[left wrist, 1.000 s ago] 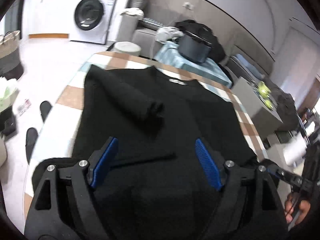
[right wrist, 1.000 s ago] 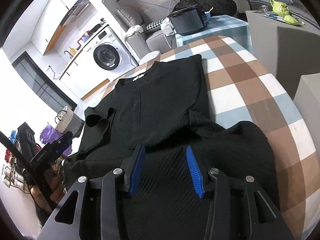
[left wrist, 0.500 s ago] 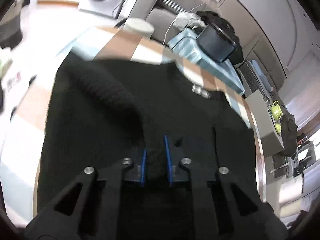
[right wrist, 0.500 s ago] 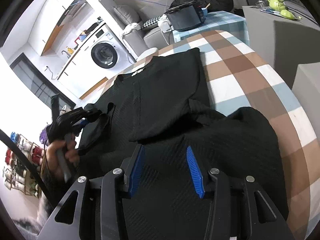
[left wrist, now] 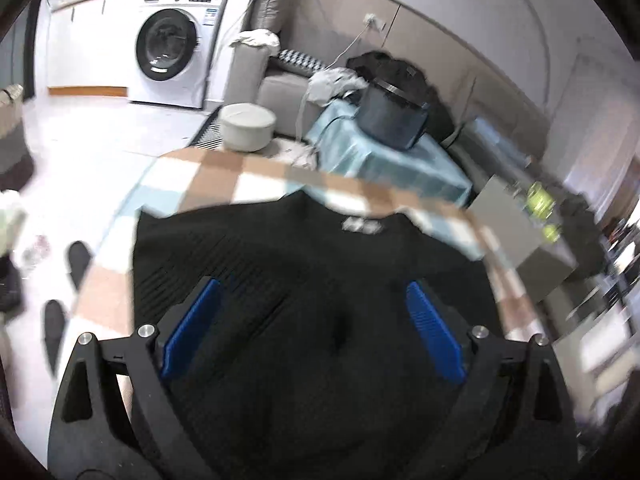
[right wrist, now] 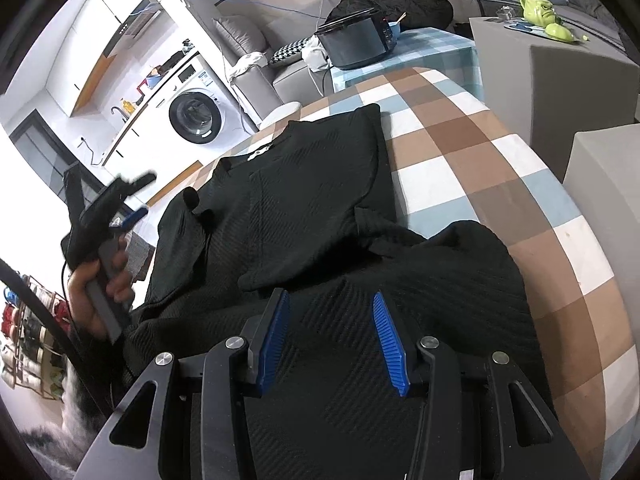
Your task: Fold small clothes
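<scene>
A black knit sweater [right wrist: 320, 208] lies flat on the round checked table [right wrist: 480, 168], collar label away from me, with its bottom part bunched near the front edge. Its left sleeve [right wrist: 184, 228] lies folded along the left side. My right gripper [right wrist: 330, 296] hovers over the bunched hem, blue pads apart, no fabric pinched between them. My left gripper [left wrist: 312, 284] is above the sweater [left wrist: 320, 280]; its jaws are opening wide with nothing between them. In the right wrist view a hand holds the left gripper [right wrist: 108, 208] up beyond the table's left edge.
Beyond the table stand a white washing machine [left wrist: 172, 44], a round pale stool [left wrist: 248, 128], and a low table with a blue cloth and a dark cooker [left wrist: 392, 116]. Grey cabinets [right wrist: 560, 80] stand close on the right. Dark slippers [left wrist: 78, 260] lie on the floor at left.
Half a second ago my left gripper was shut on the left sleeve; it has let go, opened wide and drawn back left off the garment. The right gripper has stayed put.
</scene>
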A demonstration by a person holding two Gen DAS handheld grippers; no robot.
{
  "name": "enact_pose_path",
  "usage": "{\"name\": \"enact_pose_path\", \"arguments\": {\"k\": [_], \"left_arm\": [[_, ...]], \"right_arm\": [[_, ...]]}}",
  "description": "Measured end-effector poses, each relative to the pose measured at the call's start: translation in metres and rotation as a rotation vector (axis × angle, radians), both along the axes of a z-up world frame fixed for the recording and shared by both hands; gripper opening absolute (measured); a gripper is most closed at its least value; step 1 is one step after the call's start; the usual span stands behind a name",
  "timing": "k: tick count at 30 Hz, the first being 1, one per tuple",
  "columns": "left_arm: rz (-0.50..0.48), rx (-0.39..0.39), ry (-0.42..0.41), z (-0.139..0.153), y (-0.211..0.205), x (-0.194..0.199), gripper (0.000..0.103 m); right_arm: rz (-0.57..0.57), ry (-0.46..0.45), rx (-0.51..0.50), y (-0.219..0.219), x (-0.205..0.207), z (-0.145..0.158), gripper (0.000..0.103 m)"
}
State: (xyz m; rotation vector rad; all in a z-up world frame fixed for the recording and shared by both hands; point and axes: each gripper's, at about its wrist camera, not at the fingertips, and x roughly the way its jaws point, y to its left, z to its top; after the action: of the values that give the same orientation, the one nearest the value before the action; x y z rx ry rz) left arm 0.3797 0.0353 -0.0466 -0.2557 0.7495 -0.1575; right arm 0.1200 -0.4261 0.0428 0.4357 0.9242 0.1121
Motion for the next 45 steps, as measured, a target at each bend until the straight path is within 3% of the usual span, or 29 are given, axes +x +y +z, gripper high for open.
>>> {"name": "enact_pose_path", "arguments": {"k": [3,7,11,13,15,17,19,25,26,27,29,30,33,36,40,45], "left_arm": [[-0.017,0.061,0.076,-0.023,-0.007,-0.025,0.093],[-0.115,0.243,0.168,-0.06,-0.047,-0.043,0.091],[-0.177,0.396,0.174,-0.081,-0.074,-0.06,0.087],[-0.178,0.396,0.15,-0.08,-0.076,-0.063,0.071],[-0.192,0.356,0.154,-0.078,-0.073,-0.063,0.025],[-0.19,0.355,0.142,-0.073,-0.071,-0.067,0.013],[-0.201,0.345,0.111,-0.064,-0.068,-0.08,0.008],[-0.27,0.233,0.111,-0.039,-0.047,-0.124,0.011],[-0.269,0.21,0.114,-0.038,-0.042,-0.127,0.019],[-0.261,0.192,0.12,-0.038,-0.038,-0.13,0.037],[-0.198,0.187,0.127,-0.033,-0.029,-0.136,0.064],[-0.17,0.17,0.112,-0.029,-0.023,-0.14,0.068],[-0.138,0.098,0.07,-0.013,-0.003,-0.154,0.07],[-0.093,0.095,0.027,0.001,0.018,-0.175,0.075],[-0.032,0.11,-0.009,0.014,0.049,-0.209,0.082],[0.092,0.124,0.036,0.009,0.101,-0.258,0.083]], "right_arm": [[0.012,-0.006,0.01,0.002,0.001,0.001,0.045],[0.037,-0.014,0.018,0.009,-0.003,0.002,0.045],[0.042,-0.017,0.019,0.011,-0.007,0.003,0.045],[0.038,-0.013,0.02,0.009,-0.009,0.002,0.046],[0.027,-0.009,0.02,0.006,-0.01,0.0,0.046],[0.022,-0.007,0.027,0.003,-0.01,-0.001,0.046],[0.021,-0.009,0.029,0.003,-0.01,-0.001,0.046],[0.033,-0.005,0.036,0.005,-0.007,-0.004,0.046],[0.032,0.003,0.039,0.005,-0.005,-0.007,0.046],[0.03,0.01,0.044,0.005,-0.004,-0.009,0.046],[0.033,0.016,0.05,0.005,-0.002,-0.009,0.046],[0.036,0.013,0.049,0.006,-0.002,-0.008,0.046],[0.052,-0.008,0.036,0.008,-0.006,-0.002,0.046],[0.059,-0.022,0.033,0.003,-0.012,0.006,0.046],[0.073,-0.072,0.043,-0.015,-0.028,0.023,0.068],[0.063,-0.085,-0.018,-0.045,-0.055,0.028,0.078]]}}
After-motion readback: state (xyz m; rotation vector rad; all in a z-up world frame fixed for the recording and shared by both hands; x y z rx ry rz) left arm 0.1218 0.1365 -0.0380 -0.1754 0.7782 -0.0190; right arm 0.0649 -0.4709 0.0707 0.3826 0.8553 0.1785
